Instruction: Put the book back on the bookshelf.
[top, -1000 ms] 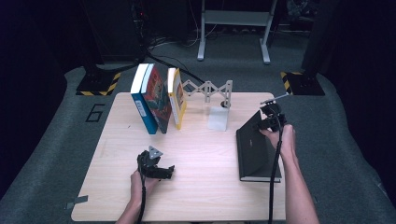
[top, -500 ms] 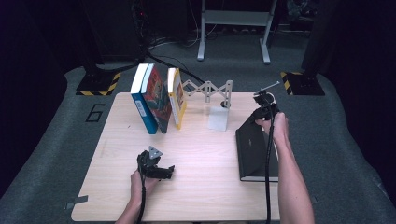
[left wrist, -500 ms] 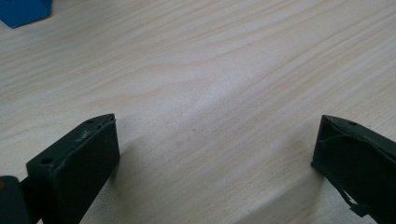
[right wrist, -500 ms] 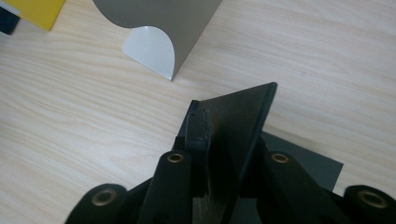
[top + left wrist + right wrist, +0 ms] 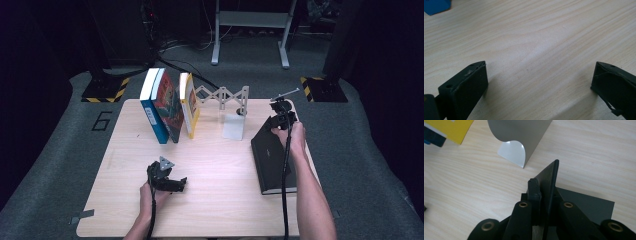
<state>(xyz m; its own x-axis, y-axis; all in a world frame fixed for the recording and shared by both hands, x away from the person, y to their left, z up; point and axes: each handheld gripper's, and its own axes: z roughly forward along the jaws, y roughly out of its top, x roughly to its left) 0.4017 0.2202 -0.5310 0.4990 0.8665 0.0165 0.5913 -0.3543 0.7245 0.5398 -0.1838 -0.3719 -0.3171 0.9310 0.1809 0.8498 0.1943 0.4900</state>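
The black book lies near the worktop's right edge, its far cover pinched between the right gripper's just-closed jaws. The lifting step is apparently starting; next it likely must stand beside the bookend. The left gripper rests wide, near the front edge.

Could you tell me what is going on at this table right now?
A person works at a wooden table with a gripper in each hand. The right gripper has just closed its jaws on the raised cover of a black book lying at the table's right side. The left gripper rests near the front edge, jaws open with nothing between them. Three books stand by a grey bookend farther back.
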